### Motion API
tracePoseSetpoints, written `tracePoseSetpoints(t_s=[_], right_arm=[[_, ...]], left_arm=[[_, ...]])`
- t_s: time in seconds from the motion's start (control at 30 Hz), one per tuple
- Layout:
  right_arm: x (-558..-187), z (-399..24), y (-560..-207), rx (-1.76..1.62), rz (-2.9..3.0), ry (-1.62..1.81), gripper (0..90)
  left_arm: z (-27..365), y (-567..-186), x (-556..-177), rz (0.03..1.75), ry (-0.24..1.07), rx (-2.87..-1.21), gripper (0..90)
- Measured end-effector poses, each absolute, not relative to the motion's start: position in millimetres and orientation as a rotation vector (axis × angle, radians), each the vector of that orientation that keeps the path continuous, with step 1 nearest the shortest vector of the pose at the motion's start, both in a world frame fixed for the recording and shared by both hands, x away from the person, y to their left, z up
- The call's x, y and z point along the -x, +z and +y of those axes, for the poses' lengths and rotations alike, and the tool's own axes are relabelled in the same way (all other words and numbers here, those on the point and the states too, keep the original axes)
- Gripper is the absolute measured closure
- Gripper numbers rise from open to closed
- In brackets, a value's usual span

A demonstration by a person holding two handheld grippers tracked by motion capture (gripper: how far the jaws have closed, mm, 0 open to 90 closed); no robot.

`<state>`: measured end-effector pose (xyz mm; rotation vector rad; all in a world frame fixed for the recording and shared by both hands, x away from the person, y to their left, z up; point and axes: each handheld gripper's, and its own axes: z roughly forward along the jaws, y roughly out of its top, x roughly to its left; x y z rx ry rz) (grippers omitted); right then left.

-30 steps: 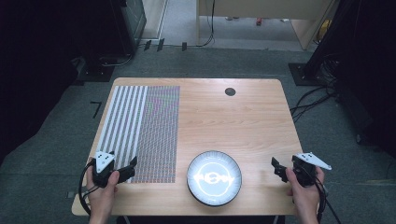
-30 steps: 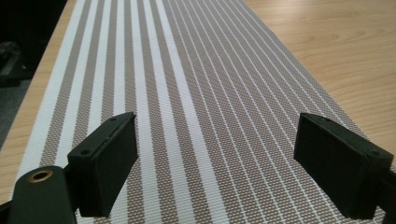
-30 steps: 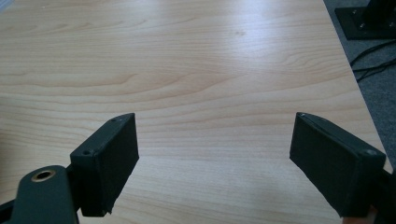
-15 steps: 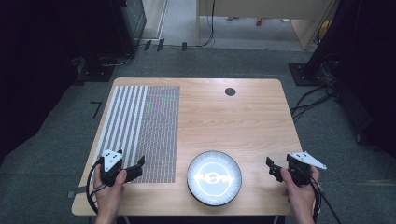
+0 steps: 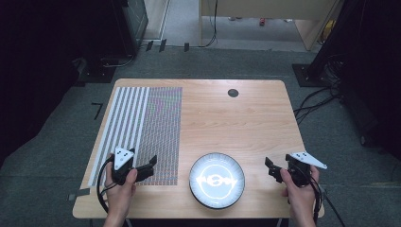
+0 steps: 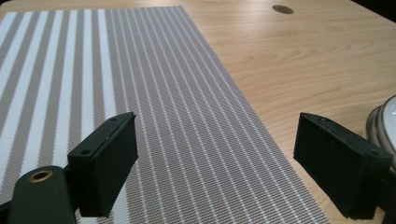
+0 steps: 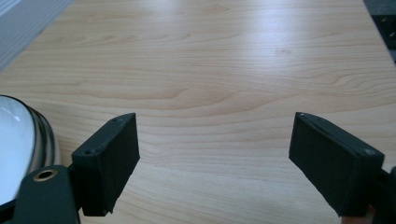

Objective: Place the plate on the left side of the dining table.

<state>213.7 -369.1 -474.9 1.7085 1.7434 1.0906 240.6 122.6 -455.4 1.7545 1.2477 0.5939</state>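
Note:
A round plate (image 5: 217, 179) with a dark rim and a white patterned centre sits near the table's front edge. A striped woven placemat (image 5: 142, 132) lies along the left side. My left gripper (image 5: 150, 164) hovers over the mat's near right corner, jaws open and holding nothing; in the left gripper view the mat (image 6: 140, 93) spreads beneath the gripper (image 6: 229, 168) and the plate's rim (image 6: 380, 121) shows at the right edge. My right gripper (image 5: 270, 168) is open just right of the plate, over bare wood; the plate's rim (image 7: 39, 135) shows at the left of the right gripper view.
A small dark round inset (image 5: 232, 92) sits in the wooden table (image 5: 246, 123) near its far edge. Cables and dark equipment stands lie on the grey floor around the table. Bare wood stretches across the table's middle and right.
Both hands have shifted inward toward the plate: the left gripper right over the mat's corner, the right gripper left. Both stay open.

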Motion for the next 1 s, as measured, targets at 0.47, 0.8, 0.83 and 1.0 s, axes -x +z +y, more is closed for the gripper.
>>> tracePoseSetpoints(t_s=[0.47,0.8,0.83,1.0], right_arm=[[-222.3,-347.9,-468.2,-1.672,1.776,1.119,16.0],[-229.2,-333.6,-467.8,-1.667,1.787,1.114,15.9],[-229.9,-331.9,-468.3,-1.666,1.787,1.113,15.9],[-230.6,-326.0,-469.8,-1.671,1.78,1.132,17.1]], left_arm=[[91.5,-448.6,-249.9,1.202,0.546,-1.761,13.7],[70.0,-443.3,-258.1,1.183,0.521,-1.743,13.7],[68.2,-443.9,-258.1,1.182,0.514,-1.743,13.7],[60.9,-446.0,-254.6,1.158,0.5,-1.76,13.7]])
